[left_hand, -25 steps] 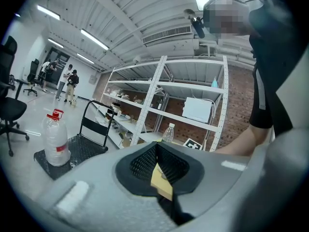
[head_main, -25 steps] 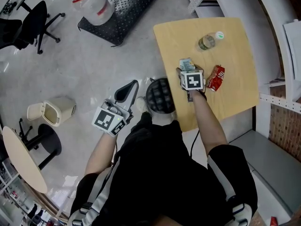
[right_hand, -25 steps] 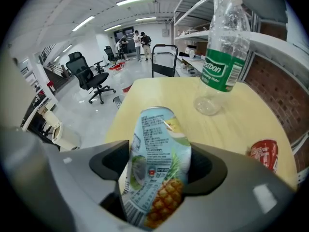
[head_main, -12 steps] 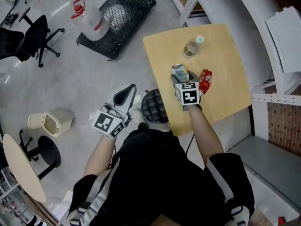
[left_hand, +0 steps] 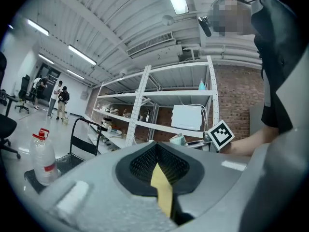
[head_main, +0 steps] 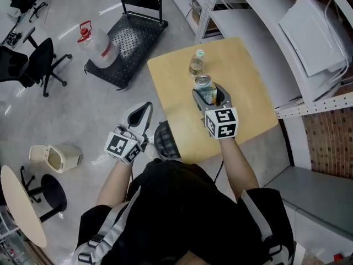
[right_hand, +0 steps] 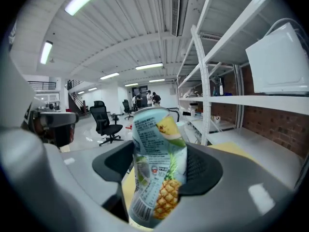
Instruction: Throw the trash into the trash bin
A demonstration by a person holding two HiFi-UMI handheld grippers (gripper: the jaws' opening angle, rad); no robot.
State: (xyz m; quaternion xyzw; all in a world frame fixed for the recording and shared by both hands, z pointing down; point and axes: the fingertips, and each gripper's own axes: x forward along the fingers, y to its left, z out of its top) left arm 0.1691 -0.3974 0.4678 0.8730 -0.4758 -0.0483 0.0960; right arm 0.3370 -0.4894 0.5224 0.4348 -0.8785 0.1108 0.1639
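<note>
Right gripper: jaws have just been closing and now clamp a pale blue drink can with a pineapple print, pads pressing it on both sides. The can is tilted slightly and sits over the near-middle of the light wooden square tabletop; it looks clear of the surface.

Left gripper: jaws pressed together, nothing between them. It hangs over the floor just left of the table's near-left edge, beside a round black stool seat.

Progress: early. One piece is picked up and none is visibly binned. The small beige bin with its lid tipped open stands on the floor well to the left, well apart from the table. A clear plastic bottle with a pale cap lies on the far side of the table, just beyond the held can, and probably goes next. Left to do: carry the can left to the bin and drop it, then come back.

Room: grey floor between table and bin is mostly open. The stool sits close to the table's left edge, so swing the can over or around it. A black flat trolley and a clear water jug with a red handle sit far left, off the likely path. White shelving crowds the table's far and right sides; no exit there.
</note>
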